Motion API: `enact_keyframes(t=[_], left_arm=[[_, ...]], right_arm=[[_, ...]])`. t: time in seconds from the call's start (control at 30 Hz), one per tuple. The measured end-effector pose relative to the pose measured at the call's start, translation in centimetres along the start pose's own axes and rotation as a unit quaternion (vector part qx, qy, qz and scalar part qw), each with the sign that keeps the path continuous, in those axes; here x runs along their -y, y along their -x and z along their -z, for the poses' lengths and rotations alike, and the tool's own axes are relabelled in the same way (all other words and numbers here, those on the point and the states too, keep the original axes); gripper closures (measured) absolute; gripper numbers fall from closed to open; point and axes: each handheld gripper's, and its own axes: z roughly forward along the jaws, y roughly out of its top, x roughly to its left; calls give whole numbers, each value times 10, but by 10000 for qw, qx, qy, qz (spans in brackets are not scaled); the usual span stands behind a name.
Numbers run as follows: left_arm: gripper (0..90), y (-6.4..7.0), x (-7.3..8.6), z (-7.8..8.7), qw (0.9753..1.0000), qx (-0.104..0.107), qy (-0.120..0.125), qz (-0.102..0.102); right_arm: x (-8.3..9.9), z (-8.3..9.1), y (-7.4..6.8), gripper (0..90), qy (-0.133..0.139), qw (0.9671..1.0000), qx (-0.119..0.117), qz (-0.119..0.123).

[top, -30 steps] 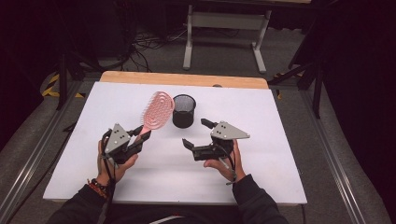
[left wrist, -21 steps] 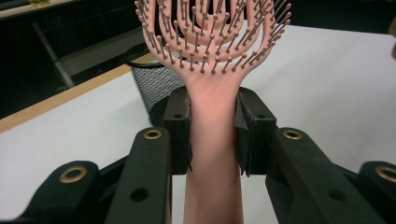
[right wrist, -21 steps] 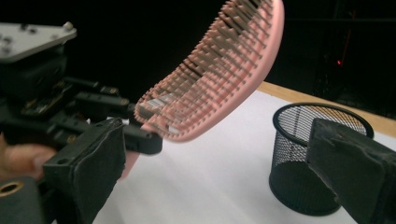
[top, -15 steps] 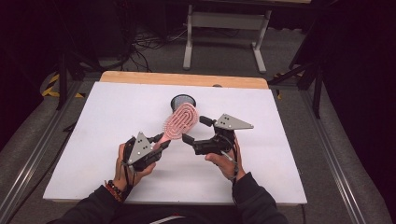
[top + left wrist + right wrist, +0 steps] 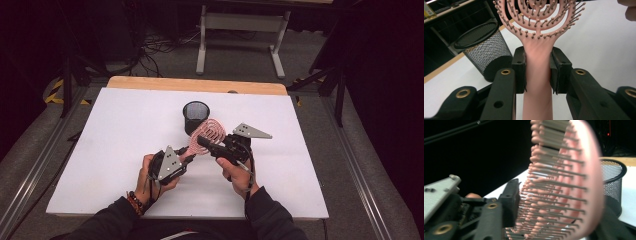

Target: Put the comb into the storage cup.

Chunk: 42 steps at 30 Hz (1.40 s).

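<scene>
A pink paddle hairbrush (image 5: 207,132) is held above the white table (image 5: 100,150). My left gripper (image 5: 186,155) is shut on its handle; in the left gripper view both pads clamp the handle (image 5: 537,72) under the bristled head (image 5: 539,17). My right gripper (image 5: 202,141) comes in from the right and is open. In the right gripper view its jaws stand on either side of the brush head (image 5: 574,190), the left pad (image 5: 510,202) at the bristle tips. A black mesh cup (image 5: 196,116) stands upright just behind the brush.
The mesh cup (image 5: 485,52) sits close to the brush, also at the right in the right gripper view (image 5: 614,182). A wooden strip (image 5: 200,85) edges the table's far side. A metal stand (image 5: 240,30) and cables lie on the floor beyond.
My left gripper has carried the brush right and nearer to the person, from beside the cup to the table's middle. My right gripper's jaws have come around the brush head.
</scene>
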Motion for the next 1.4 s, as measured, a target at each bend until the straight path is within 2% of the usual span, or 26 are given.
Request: enact_keyframes(t=[0.17,0.2,0.23,0.33,0.4,0.47,0.57,0.63,0.67,0.8,0.83,0.87,0.9,0.97,1.03,1.1,1.17,1.23,1.4], left_arm=[[696,3,2,-7,10000,-67,8,-8],[696,3,2,-8,10000,-53,27,-35],[695,5,2,-8,9998,-147,2,-142],[684,6,1,-9,9997,-187,39,-180],[597,6,0,-7,9995,-216,37,-244],[568,3,-1,-5,9995,-132,51,-274],[467,-1,-2,1,9982,-81,146,-572],[401,-5,-1,4,9983,-78,203,-536],[383,-8,0,7,9984,-110,185,-520],[315,-19,2,16,9991,-11,253,-341],[299,-22,3,18,9991,12,227,-354],[289,-25,3,20,9989,-75,203,-413],[265,-26,3,22,9988,-69,213,-445],[244,-32,3,27,9990,-40,247,-376],[198,-38,5,33,9993,86,272,-260],[178,-42,6,36,9992,150,283,-246],[117,-49,7,41,9991,252,220,-242],[89,-61,14,50,9993,274,231,-97],[57,-75,26,61,9992,327,236,46]], right_arm=[[1,2,-9,620,59,9996,-61,281],[1,3,-10,620,94,9994,-71,311],[1,3,-11,621,88,9993,-45,362],[1,5,-12,622,146,9991,-21,406],[0,7,-13,624,185,9984,-8,539],[-1,10,-13,624,212,9979,30,610],[-3,13,-13,624,266,9969,70,734],[-4,15,-13,626,276,9944,245,990],[-4,16,-12,626,281,9941,281,1006],[-7,23,-6,629,355,9927,428,1068],[-8,24,-6,629,374,9920,474,1110],[-8,25,-5,630,368,9914,504,1151],[-9,27,-3,630,361,9911,538,1163],[-9,28,-2,630,364,9909,577,1160],[-10,31,1,630,393,9905,620,1161],[-11,32,1,630,420,9902,630,1174],[-13,35,2,630,460,9898,653,1179],[-14,37,1,630,469,9889,678,1239],[-14,38,2,630,484,9880,727,1276]])
